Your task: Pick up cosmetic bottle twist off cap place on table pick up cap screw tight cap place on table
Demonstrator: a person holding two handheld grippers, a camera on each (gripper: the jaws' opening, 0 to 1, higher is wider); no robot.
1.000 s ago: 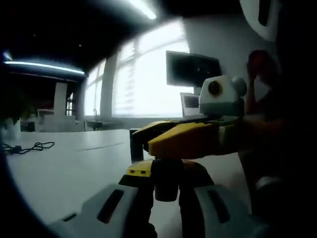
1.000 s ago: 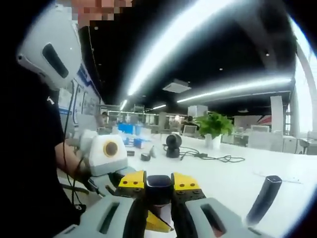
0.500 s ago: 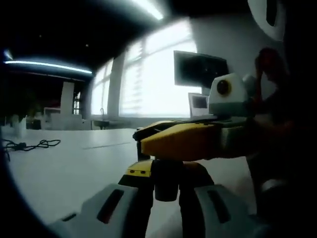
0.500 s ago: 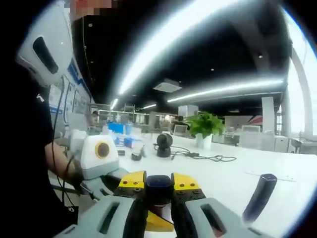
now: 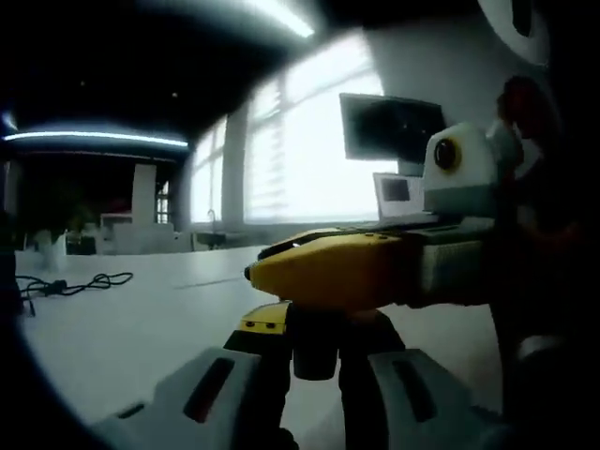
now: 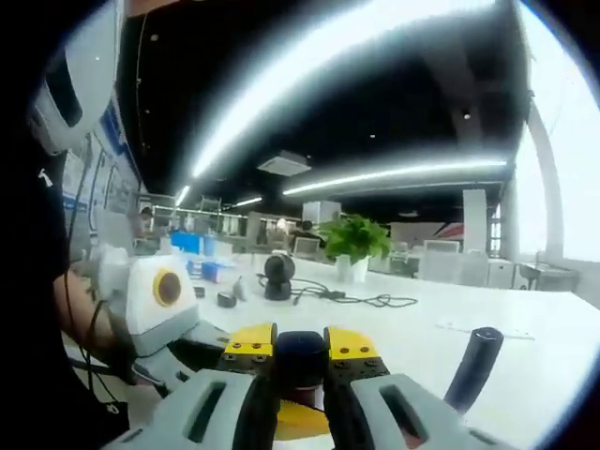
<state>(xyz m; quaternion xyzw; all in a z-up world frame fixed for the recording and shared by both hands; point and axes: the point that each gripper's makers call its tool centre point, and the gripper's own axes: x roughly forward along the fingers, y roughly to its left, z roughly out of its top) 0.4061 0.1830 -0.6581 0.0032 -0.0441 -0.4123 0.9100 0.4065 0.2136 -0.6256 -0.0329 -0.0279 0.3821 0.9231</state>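
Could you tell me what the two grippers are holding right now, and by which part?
Each closes on a dark cylindrical piece: the right gripper on its rounded upper end, the left gripper on one at its sides.

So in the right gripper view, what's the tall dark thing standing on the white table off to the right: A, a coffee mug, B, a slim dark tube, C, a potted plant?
B: a slim dark tube stands leaning on the white table, right of the right tongs; the potted plant sits farther back.
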